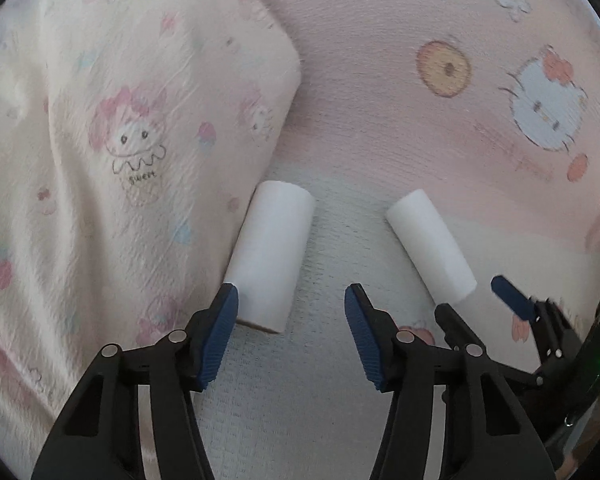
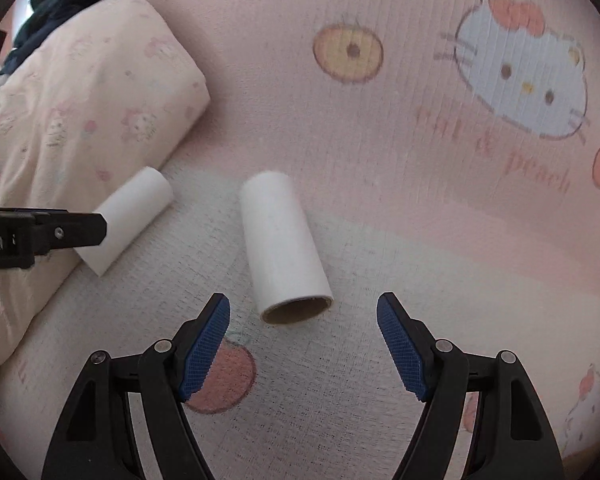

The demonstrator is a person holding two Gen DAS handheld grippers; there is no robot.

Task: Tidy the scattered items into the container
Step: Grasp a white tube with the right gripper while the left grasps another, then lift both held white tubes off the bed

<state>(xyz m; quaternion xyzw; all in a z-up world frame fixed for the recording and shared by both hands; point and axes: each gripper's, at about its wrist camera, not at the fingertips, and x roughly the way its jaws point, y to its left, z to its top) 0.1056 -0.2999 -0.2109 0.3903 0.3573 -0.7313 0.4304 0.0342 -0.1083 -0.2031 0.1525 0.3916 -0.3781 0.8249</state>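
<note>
Two white paper rolls lie on a pink cartoon-print bedsheet. In the left wrist view one roll (image 1: 270, 256) lies just ahead of my open left gripper (image 1: 291, 300), its near end beside the left finger. The other roll (image 1: 430, 246) lies to the right, with my right gripper (image 1: 476, 300) open around its near end. In the right wrist view that roll (image 2: 284, 244) shows its brown cardboard core and lies just ahead of my open right gripper (image 2: 303, 312). The first roll (image 2: 128, 220) lies at the left, partly behind the left gripper's finger (image 2: 76, 230). No container is in view.
A cream cartoon-print quilt (image 1: 112, 140) is bunched up at the left, touching the left roll; it also shows in the right wrist view (image 2: 80, 100). Dark cloth (image 2: 56, 4) lies at the far upper left. The pink sheet (image 2: 420, 140) stretches ahead and to the right.
</note>
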